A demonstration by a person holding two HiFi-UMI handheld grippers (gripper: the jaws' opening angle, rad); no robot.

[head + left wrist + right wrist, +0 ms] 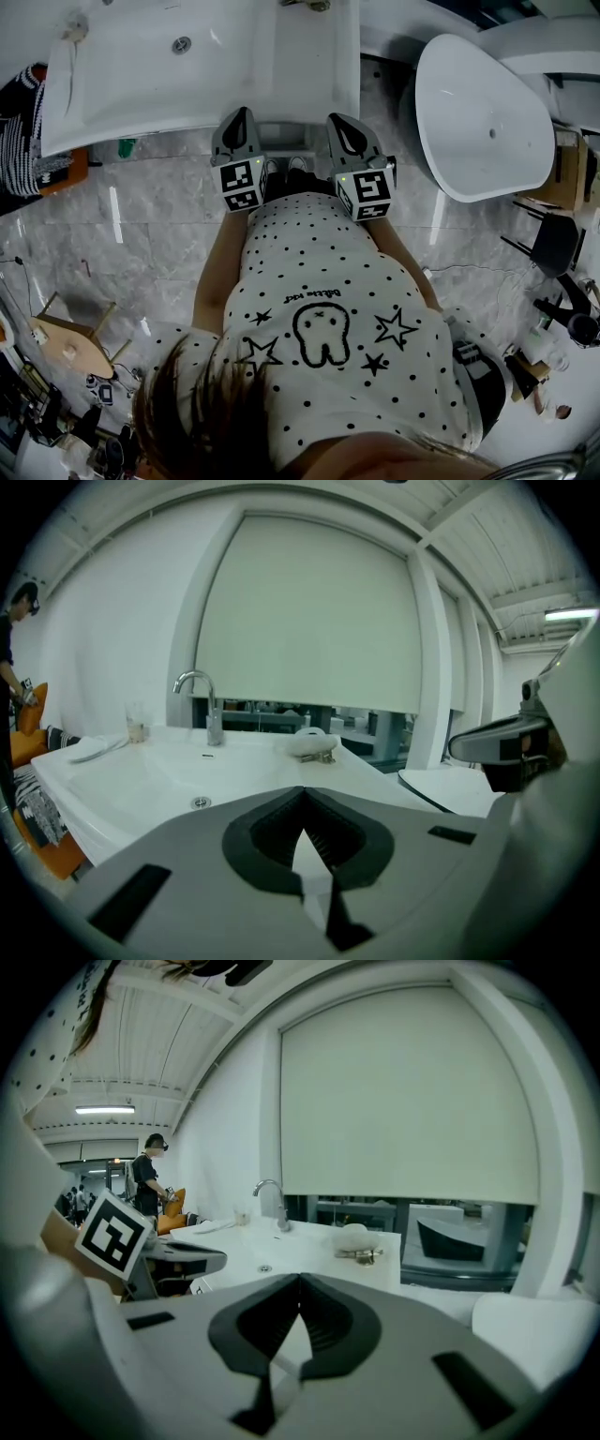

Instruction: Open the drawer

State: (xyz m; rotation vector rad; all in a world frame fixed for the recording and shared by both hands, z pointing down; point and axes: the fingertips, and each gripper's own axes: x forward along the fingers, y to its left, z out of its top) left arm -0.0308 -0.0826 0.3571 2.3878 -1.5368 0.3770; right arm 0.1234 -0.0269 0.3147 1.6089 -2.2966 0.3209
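Showing stage: not begun | left tool (236, 120), right tool (343, 124): both pressed together, empty, side by side at front edge of sink surface (141, 103) | drawer: presumably under that edge, not made out | remaining: reach, grip, pull

The person held both grippers side by side ahead of the torso, pointing forward and a little downward. The left gripper (238, 120) had its jaws pressed together with nothing between them, and the right gripper (341, 127) was likewise closed and empty. The left forearm (216, 277) and right forearm (410, 262) ran close along the body
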